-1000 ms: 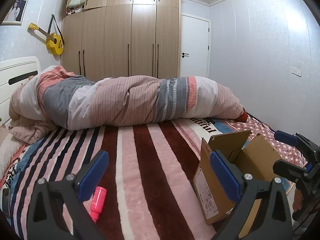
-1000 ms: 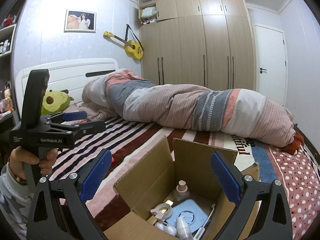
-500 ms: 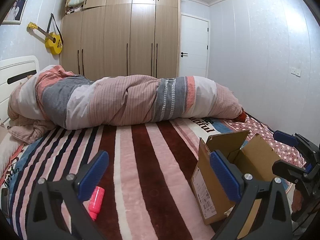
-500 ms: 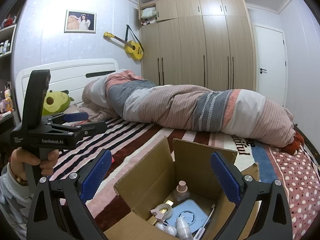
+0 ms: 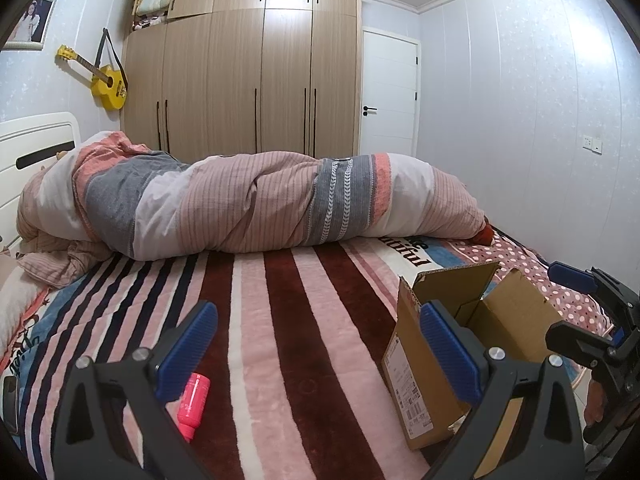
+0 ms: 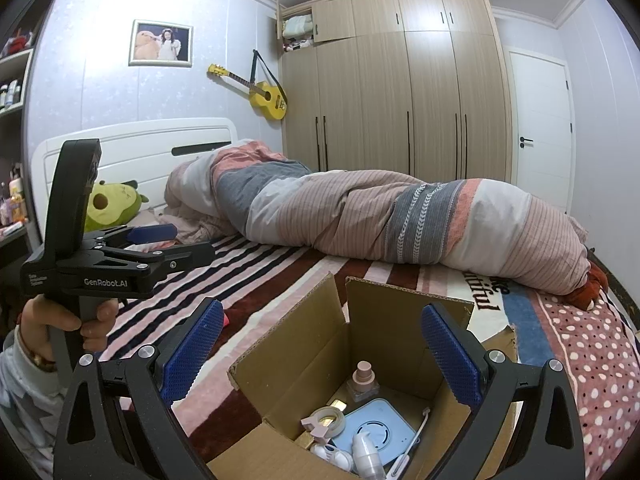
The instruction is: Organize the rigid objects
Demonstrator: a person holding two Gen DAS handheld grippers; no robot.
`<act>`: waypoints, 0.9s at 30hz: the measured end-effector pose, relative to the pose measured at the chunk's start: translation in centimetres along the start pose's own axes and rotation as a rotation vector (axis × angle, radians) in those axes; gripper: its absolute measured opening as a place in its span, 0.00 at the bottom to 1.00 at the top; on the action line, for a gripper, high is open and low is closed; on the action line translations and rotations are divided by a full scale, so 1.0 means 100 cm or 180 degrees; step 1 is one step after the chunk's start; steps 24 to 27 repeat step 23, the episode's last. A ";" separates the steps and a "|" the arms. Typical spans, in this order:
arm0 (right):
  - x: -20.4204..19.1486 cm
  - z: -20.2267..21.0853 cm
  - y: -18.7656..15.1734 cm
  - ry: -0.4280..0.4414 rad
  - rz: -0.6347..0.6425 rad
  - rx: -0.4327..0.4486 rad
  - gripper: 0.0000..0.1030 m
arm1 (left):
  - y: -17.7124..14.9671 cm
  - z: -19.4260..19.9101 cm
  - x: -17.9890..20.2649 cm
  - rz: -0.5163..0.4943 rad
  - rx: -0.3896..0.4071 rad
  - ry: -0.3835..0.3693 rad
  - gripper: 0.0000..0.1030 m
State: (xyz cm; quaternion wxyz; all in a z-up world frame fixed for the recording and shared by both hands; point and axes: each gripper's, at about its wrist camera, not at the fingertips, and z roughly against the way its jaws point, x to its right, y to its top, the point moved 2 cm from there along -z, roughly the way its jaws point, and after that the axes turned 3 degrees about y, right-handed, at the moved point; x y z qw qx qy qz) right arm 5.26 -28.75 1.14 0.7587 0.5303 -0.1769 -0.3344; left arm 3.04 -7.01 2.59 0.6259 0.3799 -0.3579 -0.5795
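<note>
A pink bottle lies on the striped blanket, just inside my left gripper's left finger. My left gripper is open and empty above the blanket. An open cardboard box stands on the bed; it also shows in the left wrist view. It holds a small pink-capped bottle, a tape roll, a light blue round device and white items. My right gripper is open and empty above the box. The left gripper shows in the right wrist view, held by a hand.
A rolled striped duvet lies across the far side of the bed. A green plush toy sits by the white headboard. A wooden wardrobe, a yellow guitar and a white door stand behind.
My left gripper has shifted slightly, so the pink bottle sits a little closer to its left finger. My right gripper has stayed over the box.
</note>
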 end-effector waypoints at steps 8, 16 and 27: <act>-0.002 0.002 0.000 -0.0014 -0.0012 0.0015 0.96 | 0.000 0.000 0.000 -0.0014 -0.0001 0.0009 0.98; -0.002 0.003 0.001 -0.0016 -0.0017 0.0013 0.96 | 0.000 0.000 0.001 -0.0014 0.0001 0.0023 0.98; -0.004 0.004 0.001 -0.0019 -0.0022 0.0013 0.96 | -0.002 -0.001 0.001 -0.0006 -0.0009 0.0007 0.98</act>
